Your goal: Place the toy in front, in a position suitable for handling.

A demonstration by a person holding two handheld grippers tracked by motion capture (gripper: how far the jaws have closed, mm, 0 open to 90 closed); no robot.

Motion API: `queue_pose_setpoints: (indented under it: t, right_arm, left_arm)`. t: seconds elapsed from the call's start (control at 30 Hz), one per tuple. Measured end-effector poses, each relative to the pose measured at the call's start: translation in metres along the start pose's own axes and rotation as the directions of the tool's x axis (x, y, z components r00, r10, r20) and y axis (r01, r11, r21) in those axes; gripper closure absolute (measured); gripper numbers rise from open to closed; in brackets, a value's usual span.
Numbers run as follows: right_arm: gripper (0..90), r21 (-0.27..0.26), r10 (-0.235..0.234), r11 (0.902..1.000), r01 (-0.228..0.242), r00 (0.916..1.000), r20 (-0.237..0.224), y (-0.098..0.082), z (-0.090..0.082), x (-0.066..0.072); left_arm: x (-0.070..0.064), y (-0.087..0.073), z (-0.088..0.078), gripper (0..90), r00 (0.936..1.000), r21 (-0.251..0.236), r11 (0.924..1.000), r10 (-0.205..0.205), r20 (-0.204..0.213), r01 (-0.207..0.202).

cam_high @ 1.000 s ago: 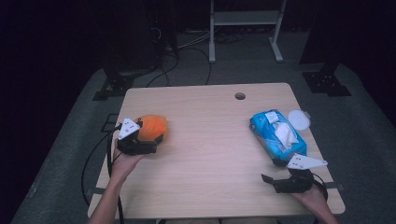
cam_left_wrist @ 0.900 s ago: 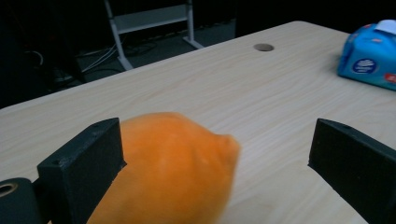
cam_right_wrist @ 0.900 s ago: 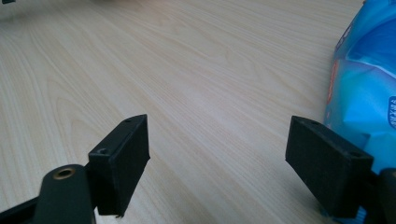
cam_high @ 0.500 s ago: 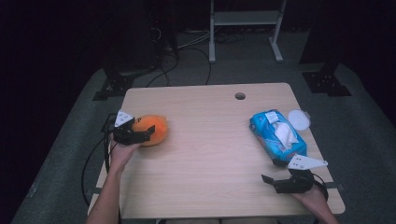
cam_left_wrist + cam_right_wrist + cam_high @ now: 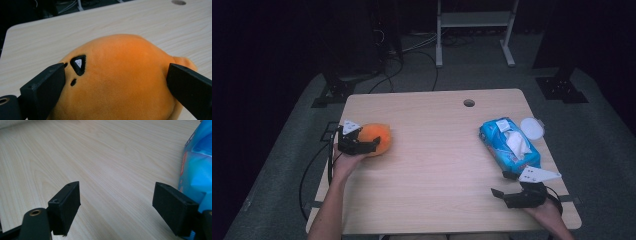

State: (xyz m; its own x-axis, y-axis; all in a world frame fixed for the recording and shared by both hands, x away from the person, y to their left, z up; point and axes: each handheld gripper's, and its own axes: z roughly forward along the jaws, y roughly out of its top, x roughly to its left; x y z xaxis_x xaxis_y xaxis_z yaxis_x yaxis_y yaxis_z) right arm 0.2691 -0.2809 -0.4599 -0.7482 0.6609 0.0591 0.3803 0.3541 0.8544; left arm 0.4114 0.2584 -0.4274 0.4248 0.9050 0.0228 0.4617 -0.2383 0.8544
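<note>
An orange plush toy (image 5: pixel 375 139) lies on the wooden table (image 5: pixel 437 165) near its left edge, about midway between the near and far sides. The left gripper (image 5: pixel 362 145) is set around it from the near-left side. In the left gripper view the two black jaws stand spread on either side of the toy's (image 5: pixel 120 82) round body, each close against the plush; whether they press into it cannot be told. The toy's face, a black triangular eye with a white centre and a small black dot below it, sits just beside the left jaw in that view, and a small orange nub sticks out by the right jaw.

The right gripper (image 5: pixel 507 192) rests low over the near-right part of the table with its jaws spread wide and nothing between them; the right gripper view shows bare wood grain in the gap. Just beyond it lies a blue pack of wet wipes (image 5: pixel 508 144) with a white tissue pulled up from its top. A round white lid (image 5: pixel 532 128) lies beside the pack's far-right end. A small round hole (image 5: pixel 469 103) sits in the table near its far edge.
</note>
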Motion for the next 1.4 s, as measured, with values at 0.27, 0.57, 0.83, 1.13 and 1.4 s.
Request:
queue_pose_setpoints:
  t: [0.27, 0.57, 0.83, 1.13, 1.4]
  right_arm:
    - [21.3, 0.001, -0.006, 1.0, 0.006, 1.0, -0.002, 0.001, 0.0, 0.002]
    - [21.4, 0.013, -0.015, 0.9998, 0.015, 0.9998, -0.014, 0.001, 0.002, 0.004]
    - [21.3, 0.01, -0.017, 0.9998, 0.018, 0.9997, -0.015, 0.001, 0.002, 0.004]
    - [21.4, 0.004, -0.013, 0.9999, 0.013, 0.9999, -0.009, 0.001, 0.0, 0.003]
    - [21.4, 0.002, -0.01, 0.9999, 0.01, 0.9999, -0.004, 0.0, 0.0, 0.002]
  left_arm:
    - [-0.004, -0.008, 0.002, 8.7, 0.9995, 0.027, 0.9992, 0.028, 0.011, -0.029]
    - [-0.004, -0.006, 0.002, 21.3, 1.0, 0.065, 0.9979, 0.001, 0.002, -0.001]
    - [-0.004, 0.0, 0.0, 38.0, 0.9996, 0.088, 0.9961, 0.0, -0.027, 0.003]
    - [0.001, 0.004, -0.006, 47.1, 0.9983, 0.037, 0.9978, -0.053, -0.022, 0.054]
    - [0.003, 0.016, -0.02, 47.7, 0.9973, -0.037, 0.9967, -0.073, 0.005, 0.073]
